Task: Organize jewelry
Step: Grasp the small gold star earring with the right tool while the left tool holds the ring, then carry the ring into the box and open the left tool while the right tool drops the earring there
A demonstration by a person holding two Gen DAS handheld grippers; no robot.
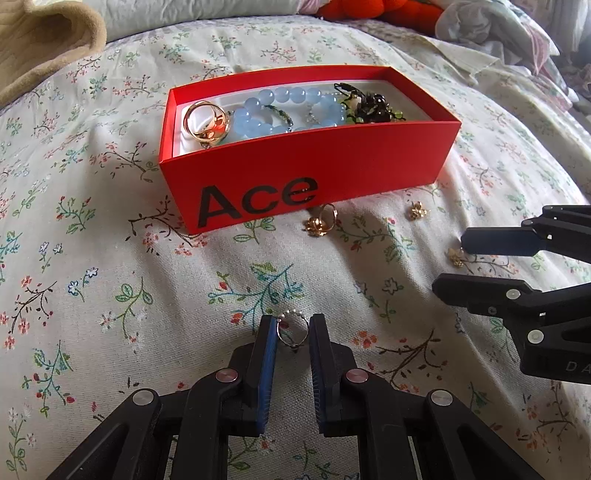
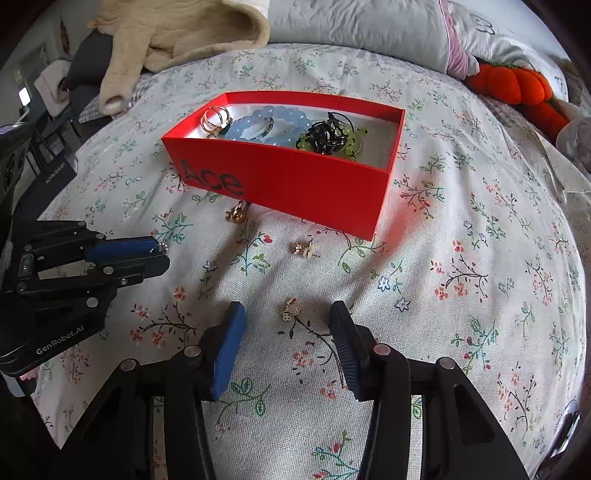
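Jewelry lies partly inside the red box point(image 1: 310, 162) and partly loose on the bed in front of it. Your left claw point(image 1: 293, 334) has its pads close around a thin ring with small pearls point(image 1: 291, 330); the ring stands on edge between them, pearls at the top. The left pad looks to be touching it, but I cannot tell whether the right one does. Your right claw point(image 2: 288, 332) is spread wide, low over the sheet, with a small gold earring point(image 2: 291, 312) lying between its fingers and touching neither.

The box's long axis runs left to right across your left view, its open top up. Inside, from left to right, you have gold rings point(image 1: 205, 122), a pale blue bead bracelet point(image 1: 284, 110) and a black and green tangle of beads point(image 1: 369, 107). A gold flower ring point(image 1: 321, 221) lies just beside the front wall, and another gold earring point(image 1: 417, 211) sits to its right on the sheet.

Everything rests on a floral bedsheet point(image 1: 110, 295). A beige fleece garment point(image 2: 177, 33), a grey quilted pillow point(image 2: 351, 26) and an orange plush toy point(image 2: 517, 88) lie at the far side of the bed.

The box front reads "Ace" in black. The left claw's body, seen from the right, reads "GenRobot.AI".
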